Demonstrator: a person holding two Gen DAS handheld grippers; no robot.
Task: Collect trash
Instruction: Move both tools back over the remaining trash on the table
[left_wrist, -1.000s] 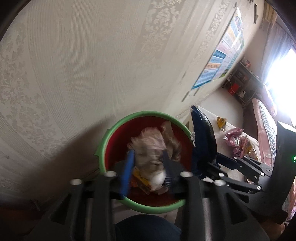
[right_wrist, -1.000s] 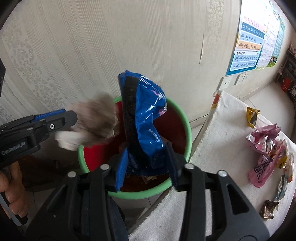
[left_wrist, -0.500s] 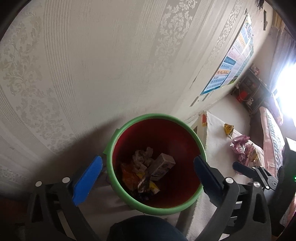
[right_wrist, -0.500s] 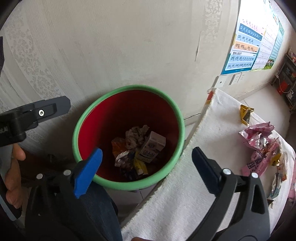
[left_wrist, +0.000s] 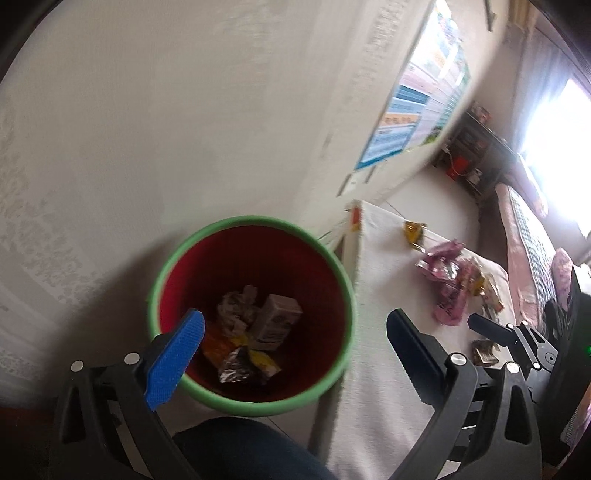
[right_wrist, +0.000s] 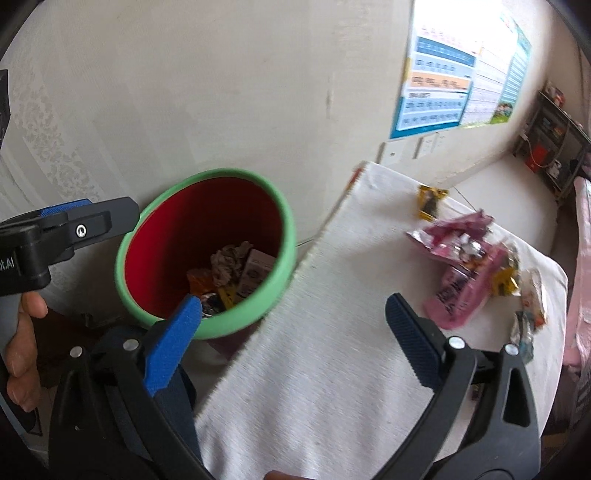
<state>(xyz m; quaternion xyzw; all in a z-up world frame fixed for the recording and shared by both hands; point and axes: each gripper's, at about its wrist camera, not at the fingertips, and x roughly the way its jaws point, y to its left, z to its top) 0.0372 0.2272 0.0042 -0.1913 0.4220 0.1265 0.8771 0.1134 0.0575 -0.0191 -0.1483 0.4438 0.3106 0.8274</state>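
A red bin with a green rim (left_wrist: 162, 273) (right_wrist: 288, 221) stands by the wall, holding crumpled paper (left_wrist: 238, 308), a small carton (left_wrist: 277, 325) and wrappers. My left gripper (left_wrist: 295, 343) is open and empty above the bin. My right gripper (right_wrist: 293, 332) is open and empty over the edge of the white-clothed table (right_wrist: 332, 387), beside the bin. A pink wrapper pile (right_wrist: 465, 273) (left_wrist: 448, 280) and a yellow wrapper (right_wrist: 428, 201) (left_wrist: 413, 230) lie on the table. The left gripper's finger (right_wrist: 92, 221) shows at left in the right wrist view.
More small wrappers (right_wrist: 528, 306) lie near the table's right edge. A patterned wall with a poster (right_wrist: 454, 85) is behind the bin. A dark shelf (right_wrist: 554, 140) and a pink bed (left_wrist: 532, 251) are far right. My knee (left_wrist: 243, 450) is below.
Both grippers opened and dropped their loads, crumpled paper and a blue packet, into the bin. Both have since swung right, toward the table.
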